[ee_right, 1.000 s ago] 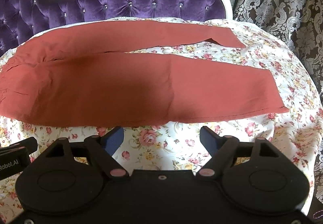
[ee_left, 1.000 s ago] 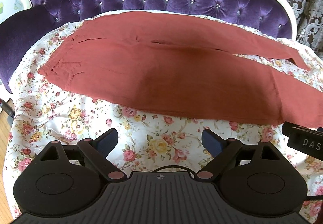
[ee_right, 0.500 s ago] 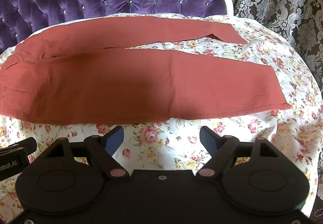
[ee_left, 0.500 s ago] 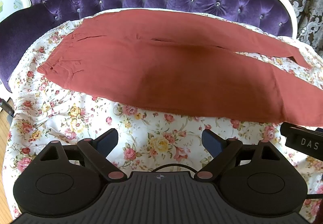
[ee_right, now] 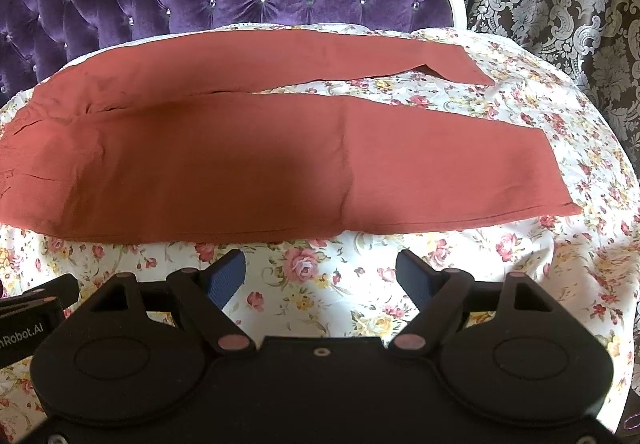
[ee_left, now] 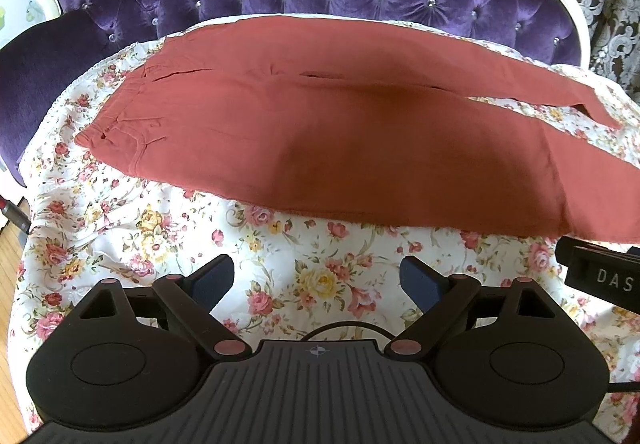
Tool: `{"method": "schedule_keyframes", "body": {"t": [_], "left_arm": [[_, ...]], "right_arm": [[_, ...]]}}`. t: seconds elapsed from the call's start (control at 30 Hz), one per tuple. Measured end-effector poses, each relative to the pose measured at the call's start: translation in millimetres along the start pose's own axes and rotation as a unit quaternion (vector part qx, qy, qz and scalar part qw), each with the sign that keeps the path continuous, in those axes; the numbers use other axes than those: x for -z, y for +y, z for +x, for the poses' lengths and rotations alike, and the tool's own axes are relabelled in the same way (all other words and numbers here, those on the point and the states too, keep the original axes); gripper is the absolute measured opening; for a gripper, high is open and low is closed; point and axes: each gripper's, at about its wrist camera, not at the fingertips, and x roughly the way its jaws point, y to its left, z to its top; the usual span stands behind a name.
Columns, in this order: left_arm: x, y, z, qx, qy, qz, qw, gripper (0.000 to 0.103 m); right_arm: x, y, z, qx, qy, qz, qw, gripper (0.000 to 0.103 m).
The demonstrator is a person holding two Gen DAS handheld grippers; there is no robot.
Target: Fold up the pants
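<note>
Left claw point(ee_left: 317, 280): we saw it spread wide, holding nothing, hovering over the floral sheet point(ee_left: 280, 268) just short of the pants' near edge.
Right claw point(ee_right: 320, 276): we saw it wide apart too, nothing between the blue pads point(ee_right: 224, 278), over bare sheet close to the near hem line.
Pants point(ee_left: 340, 140): rust-red, we noted them laid flat and lengthwise across the sheet, waistband point(ee_left: 120, 124) at the left end, both legs running right.
Legs: we logged the far leg point(ee_right: 280, 56) angled away from the near leg point(ee_right: 360, 164), a wedge of sheet showing between them toward the cuffs.
Near cuff point(ee_right: 556, 180): lay flat at the right end, apart from both claws.
Contact: we saw neither claw touching the fabric.
Backdrop: purple tufted headboard point(ee_right: 280, 4) with a white frame right behind the pants; patterned curtain point(ee_right: 560, 4) further right.
Other rig: we caught part of the right gripper body at the left view's right edge.
</note>
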Motion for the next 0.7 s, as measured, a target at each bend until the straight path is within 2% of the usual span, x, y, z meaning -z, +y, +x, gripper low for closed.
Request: {"method": "schedule_keyframes", "body": {"t": [0.33, 0.43, 0.5, 0.6, 0.7], "left_arm": [[-1.1, -0.8, 0.4, -0.001, -0.001, 0.002, 1.0000, 0.091], [-5.5, -1.8, 2.0, -0.005, -0.004, 0.009, 0.9999, 0.090], [-11.1, -1.6, 3.7, -0.005, -0.009, 0.013, 0.9999, 0.090], [-27.5, -2.1, 7.9, -0.005, -0.018, 0.018, 0.9997, 0.090], [-47.3, -5.4, 15.6, -0.005, -0.030, 0.028, 0.9991, 0.088]], "right_arm": [[0.4, -0.6, 1.4, -0.006, 0.000, 0.001, 1.000, 0.082], [-1.7, -2.8, 3.0, -0.022, -0.001, 0.004, 1.000, 0.080], [-5.5, -8.1, 6.4, -0.044, -0.001, 0.014, 0.999, 0.071], [-17.5, -19.4, 16.2, -0.069, 0.003, 0.037, 0.997, 0.070], [-35.3, -29.0, 26.1, -0.067, -0.007, 0.035, 0.997, 0.069]]}}
